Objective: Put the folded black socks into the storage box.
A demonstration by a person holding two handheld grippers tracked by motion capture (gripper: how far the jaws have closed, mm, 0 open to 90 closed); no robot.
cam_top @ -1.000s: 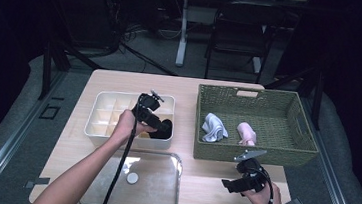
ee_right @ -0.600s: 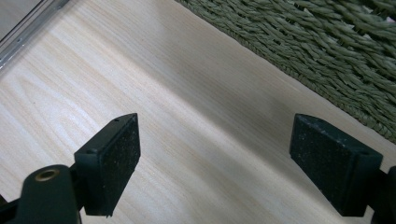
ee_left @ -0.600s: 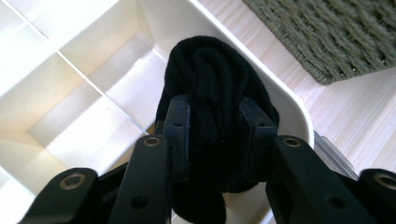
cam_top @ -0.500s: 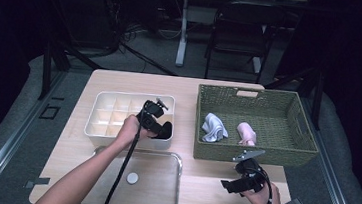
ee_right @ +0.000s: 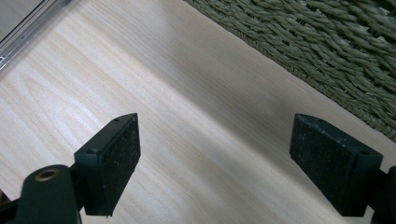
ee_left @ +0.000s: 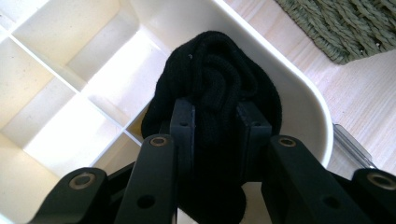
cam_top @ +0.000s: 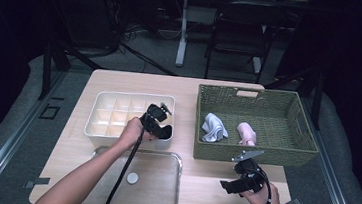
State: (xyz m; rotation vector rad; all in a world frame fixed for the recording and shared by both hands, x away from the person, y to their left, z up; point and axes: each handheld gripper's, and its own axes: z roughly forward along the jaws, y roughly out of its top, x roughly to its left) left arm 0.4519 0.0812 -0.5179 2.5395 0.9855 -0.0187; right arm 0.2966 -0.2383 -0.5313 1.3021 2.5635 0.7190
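A black rolled sock [ee_left: 215,88] is clamped by the just-closed jaws of the left hand-held gripper [ee_left: 215,123], inside the near right compartment of the white divided organiser [cam_top: 96,133] on the bench [cam_top: 210,92]. The placing step is judged underway; release and withdrawal come next. The right hand-held gripper [ee_right: 215,163] is held wide open, empty, near the wicker basket [cam_top: 254,154].

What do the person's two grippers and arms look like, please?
Both grippers are black. The left gripper has square pads on bars with round rivets. The right gripper has flat, grainy rectangular pads. In the high view, a black cable trails from the left one along the forearm, and a grey three-cornered plate tops the right one, which also trails a cable. Both forearms are bare, with no sleeves.
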